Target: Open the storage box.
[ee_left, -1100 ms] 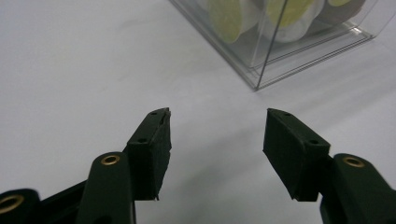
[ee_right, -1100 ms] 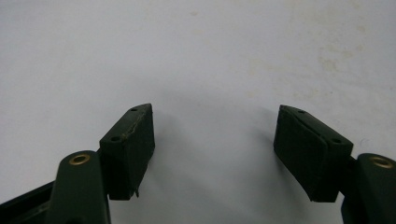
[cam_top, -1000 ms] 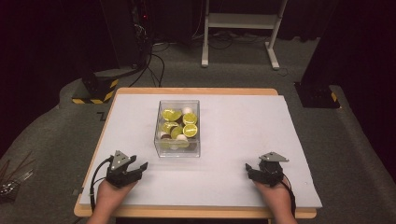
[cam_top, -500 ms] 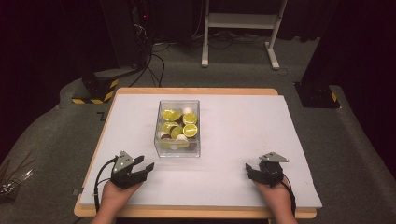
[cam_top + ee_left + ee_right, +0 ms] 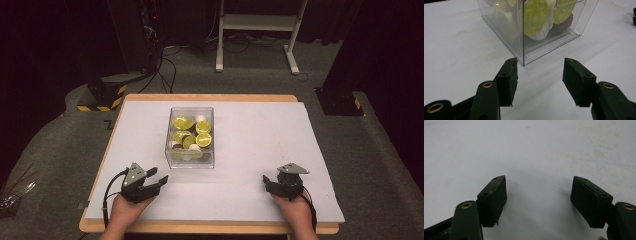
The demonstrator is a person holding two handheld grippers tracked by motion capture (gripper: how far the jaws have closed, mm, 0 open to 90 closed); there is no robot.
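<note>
A clear plastic box (image 5: 190, 161) stands in the middle of the white sheet, holding several capsules (image 5: 193, 133) with yellow-green lids and white or brown bodies. My left gripper (image 5: 159, 175) rests near the table's front left, open and empty, aimed at the box's near corner. In the left gripper view that gripper (image 5: 539, 72) has its jaws wide apart, a short way in front of the box (image 5: 499, 30), with the capsules (image 5: 534, 17) showing through the wall. My right gripper (image 5: 266, 184) sits at the front right, far from the box; its jaws (image 5: 539, 195) stand open over bare sheet.
The white sheet (image 5: 260, 135) covers a wooden table whose edge (image 5: 210, 97) shows at the back. Beyond it on the floor are cables, a black stand with a yellow-and-black striped base (image 5: 102, 95) at back left, and a white frame (image 5: 255, 30).
My left gripper has shifted a little to the right, toward the box. The right gripper has stayed where it was.
</note>
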